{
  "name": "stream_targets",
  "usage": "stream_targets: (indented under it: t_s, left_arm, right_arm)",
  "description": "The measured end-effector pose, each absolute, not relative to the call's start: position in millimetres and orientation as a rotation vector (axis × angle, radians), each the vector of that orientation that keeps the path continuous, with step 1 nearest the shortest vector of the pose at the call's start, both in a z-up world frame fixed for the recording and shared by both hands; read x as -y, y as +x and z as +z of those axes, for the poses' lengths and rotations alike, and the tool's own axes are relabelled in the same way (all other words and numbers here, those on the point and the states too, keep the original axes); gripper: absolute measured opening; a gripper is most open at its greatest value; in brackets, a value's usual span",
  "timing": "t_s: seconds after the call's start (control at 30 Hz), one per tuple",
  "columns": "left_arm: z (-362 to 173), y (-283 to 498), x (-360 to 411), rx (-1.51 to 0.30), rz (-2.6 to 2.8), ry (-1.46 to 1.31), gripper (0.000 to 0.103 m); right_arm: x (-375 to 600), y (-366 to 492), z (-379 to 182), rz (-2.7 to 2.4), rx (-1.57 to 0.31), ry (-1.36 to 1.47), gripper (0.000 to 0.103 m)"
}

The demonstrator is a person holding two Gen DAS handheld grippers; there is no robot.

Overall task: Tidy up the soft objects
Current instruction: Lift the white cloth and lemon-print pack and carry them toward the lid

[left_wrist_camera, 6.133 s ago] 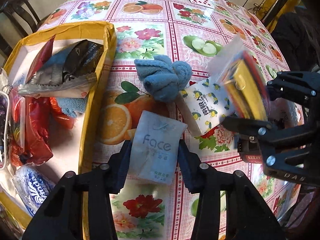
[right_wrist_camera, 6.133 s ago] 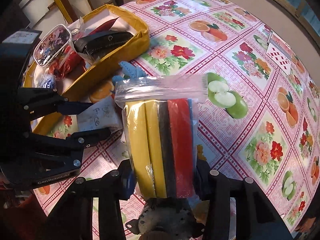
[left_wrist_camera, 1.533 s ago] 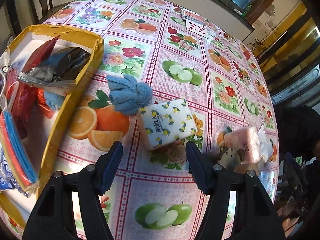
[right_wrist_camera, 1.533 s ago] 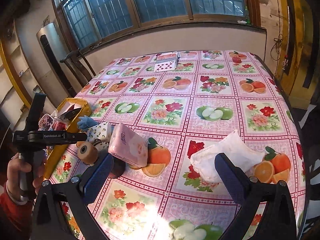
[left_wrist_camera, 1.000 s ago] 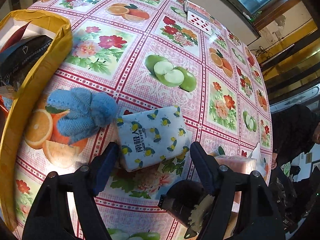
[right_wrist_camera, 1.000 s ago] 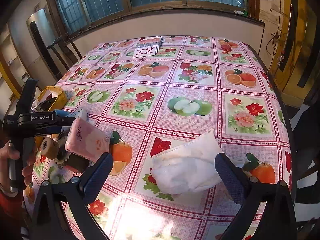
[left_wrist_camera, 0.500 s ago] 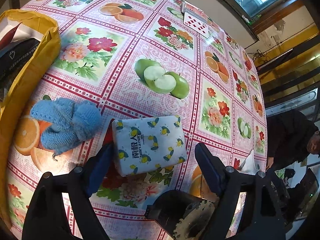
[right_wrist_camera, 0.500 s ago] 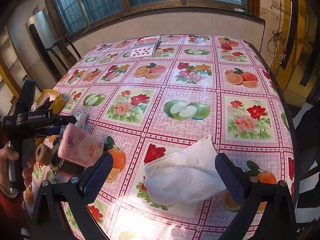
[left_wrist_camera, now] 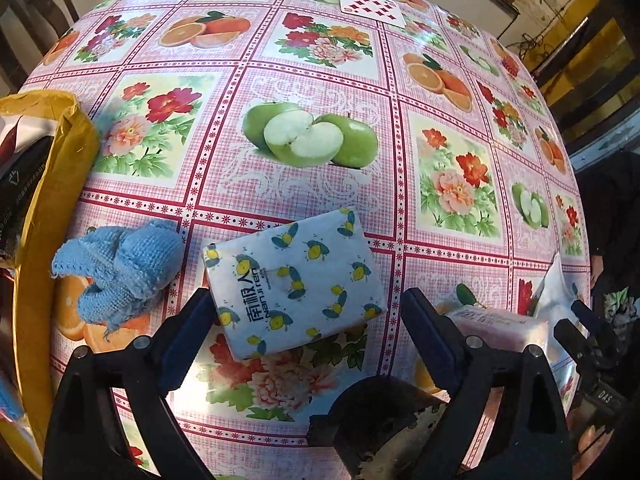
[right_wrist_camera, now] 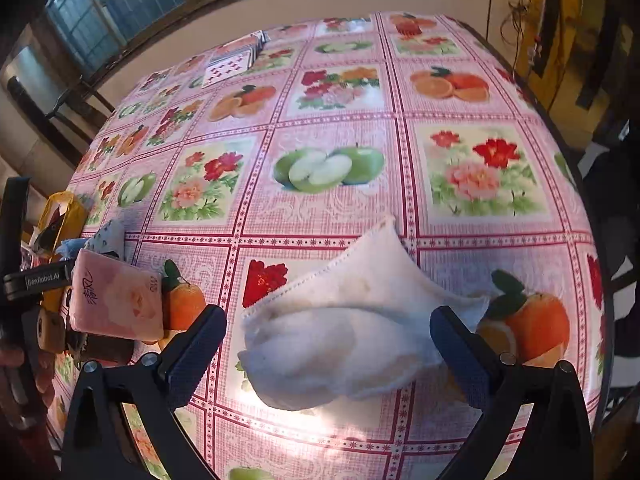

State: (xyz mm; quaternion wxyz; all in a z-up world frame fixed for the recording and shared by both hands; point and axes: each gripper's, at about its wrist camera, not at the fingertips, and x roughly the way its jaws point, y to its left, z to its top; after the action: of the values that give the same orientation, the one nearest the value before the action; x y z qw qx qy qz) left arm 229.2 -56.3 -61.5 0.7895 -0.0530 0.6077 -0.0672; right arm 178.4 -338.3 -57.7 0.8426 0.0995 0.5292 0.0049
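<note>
A white tissue pack with lemon print (left_wrist_camera: 294,284) lies on the tablecloth, and my left gripper (left_wrist_camera: 308,340) stands open around its near end. Left of it sits a blue knitted cloth (left_wrist_camera: 120,276). A pink tissue pack (left_wrist_camera: 500,326) (right_wrist_camera: 116,300) leans on a dark object to the right. In the right wrist view a white padded cloth (right_wrist_camera: 348,328) lies bunched between the wide-open fingers of my right gripper (right_wrist_camera: 328,356). The yellow box (left_wrist_camera: 52,184) holding packets sits at the far left.
A dark tape dispenser (left_wrist_camera: 384,428) stands just under the left gripper. Playing cards (left_wrist_camera: 370,8) lie at the table's far side. The table's right edge (right_wrist_camera: 600,264) runs close to the white cloth. A hand (right_wrist_camera: 16,376) holds the left gripper's handle.
My left gripper has moved forward so its fingers now flank the lemon-print pack. My right gripper has come closer to the white cloth, which now fills the gap between its fingers.
</note>
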Motion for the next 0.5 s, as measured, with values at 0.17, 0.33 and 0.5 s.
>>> stream_targets:
  t_s: [0.17,0.33,0.5]
  left_arm:
    - [-63,229,47,-1.298,-0.117,-0.119,0.097]
    - [-65,232,48,-1.308,-0.113,-0.110,0.099]
    - [-61,228,53,-1.263,-0.107,-0.042,0.079]
  right_arm:
    - [325,190,-69,-0.014,-1.133,0.166,0.103]
    - [304,197,-76,-0.049,-1.140,0.026,0.103]
    - [302,188,-73,-0.043,-1.113,-0.027,0.082]
